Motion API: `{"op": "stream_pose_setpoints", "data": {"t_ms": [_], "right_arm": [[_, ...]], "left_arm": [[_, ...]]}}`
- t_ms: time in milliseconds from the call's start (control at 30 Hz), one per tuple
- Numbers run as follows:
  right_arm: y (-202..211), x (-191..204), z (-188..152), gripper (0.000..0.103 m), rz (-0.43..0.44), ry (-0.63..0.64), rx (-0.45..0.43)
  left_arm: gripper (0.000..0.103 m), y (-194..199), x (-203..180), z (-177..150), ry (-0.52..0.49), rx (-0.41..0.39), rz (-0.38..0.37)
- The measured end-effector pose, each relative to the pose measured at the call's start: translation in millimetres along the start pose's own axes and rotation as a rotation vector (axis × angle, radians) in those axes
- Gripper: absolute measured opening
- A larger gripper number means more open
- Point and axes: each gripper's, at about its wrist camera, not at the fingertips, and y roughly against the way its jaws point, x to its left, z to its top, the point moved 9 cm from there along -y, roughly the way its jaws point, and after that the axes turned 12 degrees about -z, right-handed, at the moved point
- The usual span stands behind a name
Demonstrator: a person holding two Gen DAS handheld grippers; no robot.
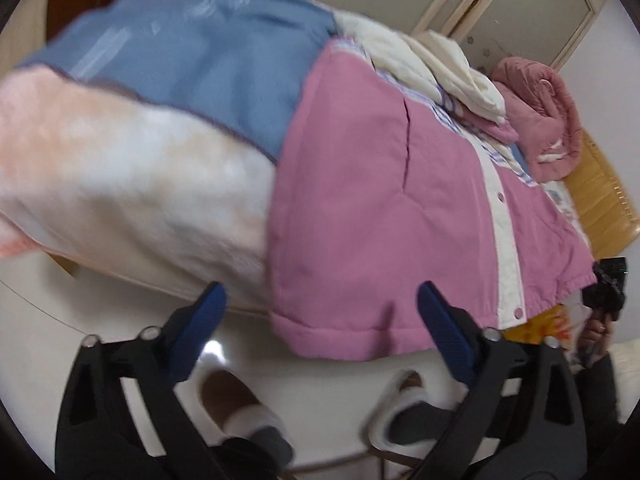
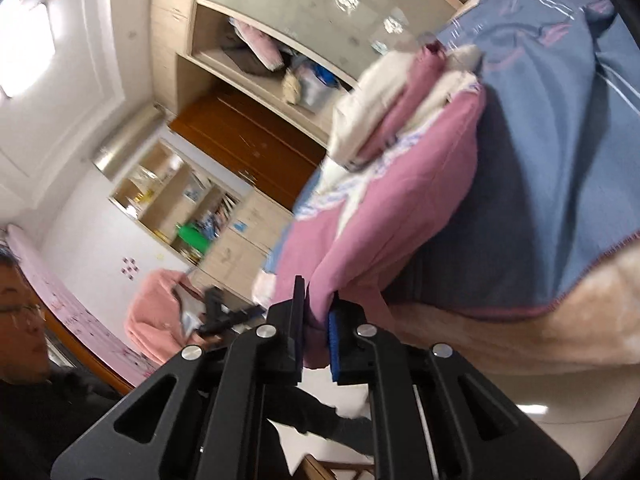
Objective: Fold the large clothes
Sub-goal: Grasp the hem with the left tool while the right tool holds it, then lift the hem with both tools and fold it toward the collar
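Observation:
A pink jacket (image 1: pixel 384 200) with a white snap placket lies spread on the bed, its hem hanging over the near edge. My left gripper (image 1: pixel 320 300) is open, its blue pads either side of the hem, holding nothing. In the right wrist view my right gripper (image 2: pixel 316 308) is shut on a fold of the pink jacket (image 2: pixel 360 232) at its edge. The left gripper (image 2: pixel 218 316) shows small and dark in the right wrist view, beyond the jacket.
A blue and cream blanket (image 1: pixel 168 92) covers the bed left of the jacket. Cream and pink garments (image 1: pixel 536 112) are piled at the far end. The person's slippered feet (image 1: pixel 240 404) stand on the white floor below. Wardrobe and shelves (image 2: pixel 240 92) line the wall.

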Motion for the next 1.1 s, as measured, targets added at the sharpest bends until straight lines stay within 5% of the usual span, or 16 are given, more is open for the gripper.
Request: {"op": "stream_pose_setpoints", "data": {"t_ms": [100,300,367,433,467,667,767,1100], "right_arm": [[-3.8,1.4,1.2,0.009,-0.013,0.006,-0.004],[9.3,-9.9,-0.7,0.009,-0.031,0.006,-0.012],[11.0,-11.5,-1.7,0.009,-0.034,0.003,-0.013],[10.3,-11.3,-2.3,0.009,-0.042,0.006,-0.012],[9.6,-11.0,-2.1,0.009,-0.046,0.006,-0.012],[5.8,-9.9,-1.5,0.009,-0.054,0.005,-0.008],[5.8,-8.9,0.0,0.009,-0.054,0.007,-0.015],[-0.9,9.6,20.9,0.009,0.007,-0.008,-0.059]], "left_arm": [[0.071,-23.4,2.5,-11.4,0.044,0.069,-0.044],[0.07,-41.9,6.9,-20.2,0.058,0.093,-0.014],[0.052,-46.3,6.9,-20.3,0.066,0.092,-0.019],[0.021,-47.1,-1.3,-17.9,0.055,0.087,-0.048],[0.017,-46.5,-7.3,-17.1,0.042,0.087,-0.063],[0.013,-29.0,-36.3,-9.7,-0.017,0.023,-0.144],[0.013,-9.6,-57.0,-3.3,-0.042,-0.036,-0.263],[0.012,15.6,-92.2,19.7,-0.057,-0.137,-0.446]]}}
